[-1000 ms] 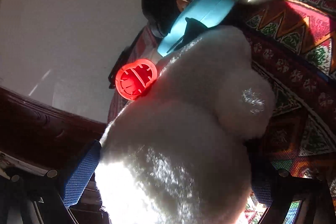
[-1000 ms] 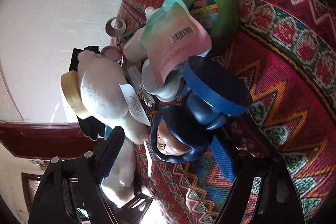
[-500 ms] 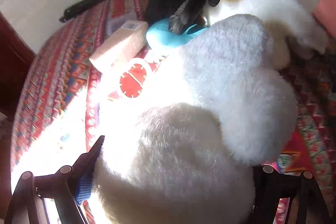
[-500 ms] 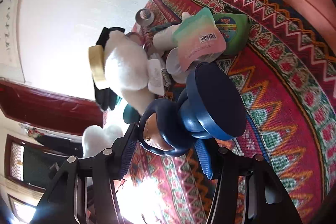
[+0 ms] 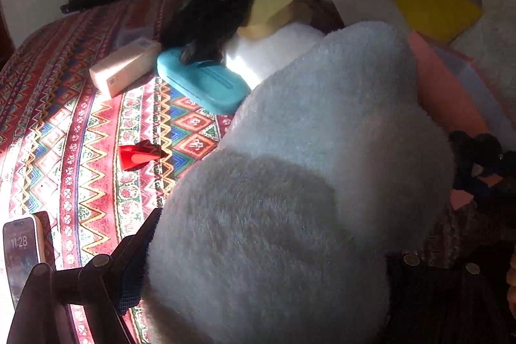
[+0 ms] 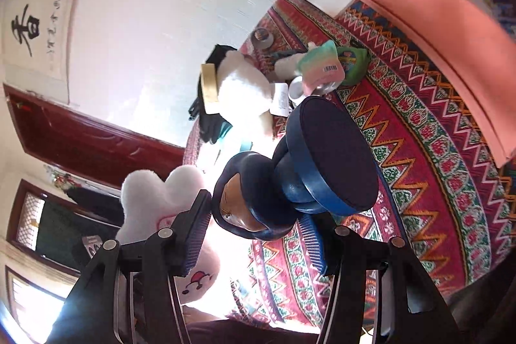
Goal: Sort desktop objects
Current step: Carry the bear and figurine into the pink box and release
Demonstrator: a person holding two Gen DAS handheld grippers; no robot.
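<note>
Filling most of the left wrist view, the white plush toy (image 5: 290,176) is the biggest thing here. It sits between the left fingers (image 5: 135,266), which are squeezed onto its fat lower part, and it is held up above the counter (image 5: 80,124) with the bright patterned cloth. The toy looks soft, light and squashy, so it should not break or slip, but it can bend and flop. Its thick middle looks like the best place to hold it. Its long side runs away from the fingers, and the rounded far end points toward the pile of things beyond the fingertips.

The right fingers (image 6: 193,234) are pressed onto the blue figurine (image 6: 290,176), one on each side of its round head. It looks hard and smooth, and it may crack if it falls, so a firm hold on the head seems wise. Its long side lies across the fingers, and its wide flat base points out to the right fingertip side, above the cloth.

Farther out past the left fingertips lie a teal case (image 5: 203,83), a beige box (image 5: 124,66) and a small red piece (image 5: 138,155).
</note>
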